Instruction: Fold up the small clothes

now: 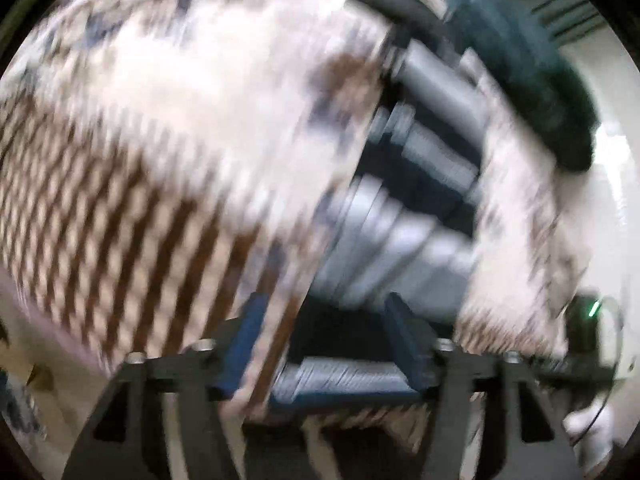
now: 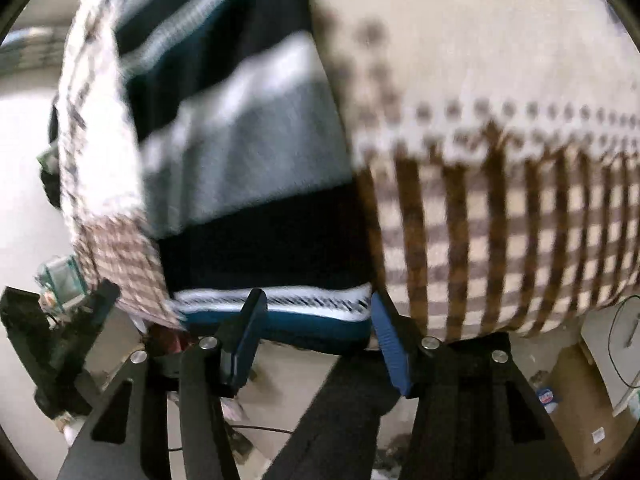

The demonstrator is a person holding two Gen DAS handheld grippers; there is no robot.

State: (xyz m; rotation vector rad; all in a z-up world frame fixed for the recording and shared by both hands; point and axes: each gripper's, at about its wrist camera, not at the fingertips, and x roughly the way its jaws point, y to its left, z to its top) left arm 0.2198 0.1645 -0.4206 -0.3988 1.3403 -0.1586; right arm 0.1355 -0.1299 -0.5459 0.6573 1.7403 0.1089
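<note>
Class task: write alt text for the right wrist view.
A striped knit garment in navy, grey and white lies on a cream and brown patterned cloth. The right gripper hovers at its near hem, jaws open.

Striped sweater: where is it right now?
In the right wrist view the striped sweater lies left of centre on the brown-checked cloth, its teal hem just beyond the right gripper, whose fingers stand apart.

Striped garment [image 2: 240, 152] looks knitted; checked cloth [image 2: 500, 216] woven, matt.
</note>
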